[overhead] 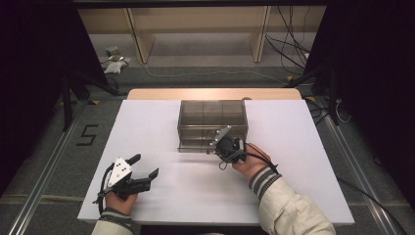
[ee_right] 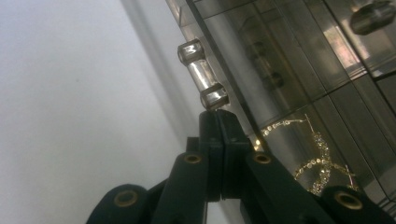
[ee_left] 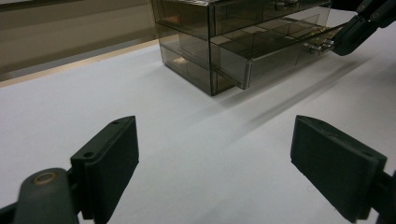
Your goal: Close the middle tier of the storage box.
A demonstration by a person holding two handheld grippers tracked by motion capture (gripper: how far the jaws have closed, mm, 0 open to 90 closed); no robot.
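Drawer work at the bench: my right hand-held gripper [ee_right: 219, 122], jaws pressed together with nothing between them, touches the clear handle [ee_right: 202, 74] of the partly pulled-out drawer [ee_left: 261, 51] in the smoky plastic organizer [overhead: 213, 125]. I judge hooking behind the bar and drawing straight out is best. My left hand-held gripper [overhead: 145, 166] hangs wide open, empty. White sheet [overhead: 161, 127] covers the bench; cables [overhead: 288, 44] trail across the grey floor beyond.
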